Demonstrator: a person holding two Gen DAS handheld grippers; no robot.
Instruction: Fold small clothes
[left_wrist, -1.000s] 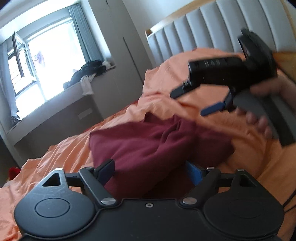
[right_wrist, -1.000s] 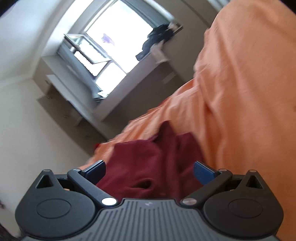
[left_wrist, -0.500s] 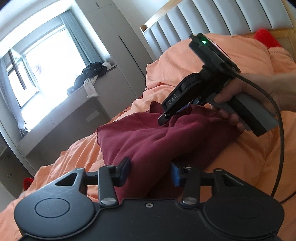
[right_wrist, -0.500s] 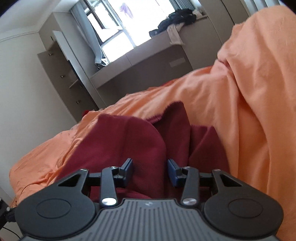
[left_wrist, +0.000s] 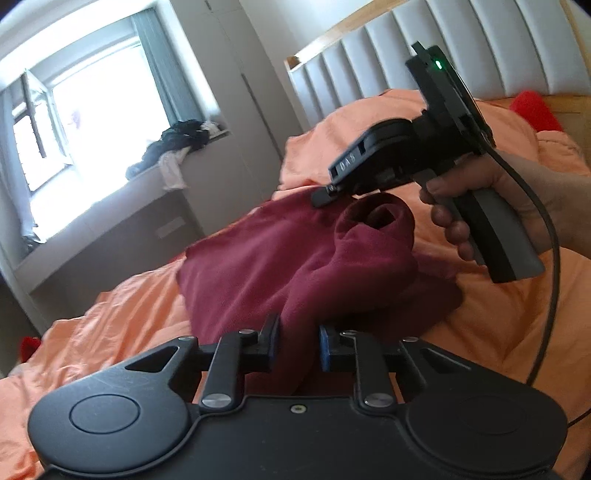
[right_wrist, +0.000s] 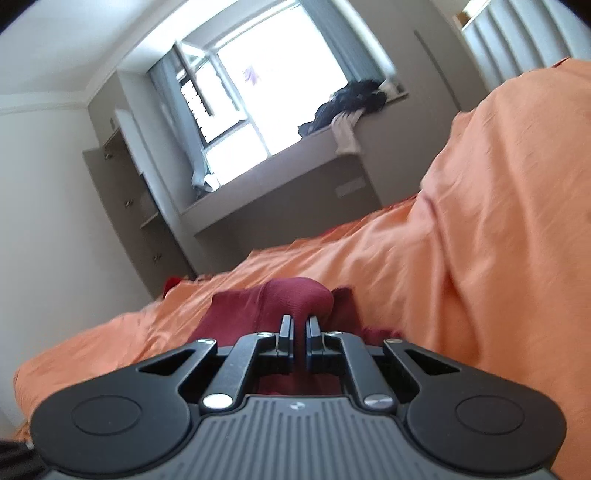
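- The dark red garment (left_wrist: 295, 254) lies crumpled on the orange bedcover (left_wrist: 491, 321), near the middle of the bed, with one tubular opening (a sleeve or a leg, I cannot tell which) standing up towards the headboard (left_wrist: 461, 48).
- The left gripper (left_wrist: 295, 345) has a thick fold of the near edge between its blue-padded fingers; the jaws are closing and the cloth already fills the gap, so it looks gripped.
- The right gripper (right_wrist: 299, 332) is closed tight on a raised bunch of the same cloth at its far end.
- My reading: the two grips sit at opposite ends so the piece can be lifted and pulled flat before any fold is made; folding proper has not begun.
- The person's right hand (left_wrist: 491, 206) wraps the grey handle, with a black cable trailing down from it.
- Writing: pale letters on the side of the right gripper in the left wrist view (possibly "DAS", too blurred to be sure). A green light glows on its top.
- Further off, a pile of dark clothes (right_wrist: 351, 99) rests on the window ledge.
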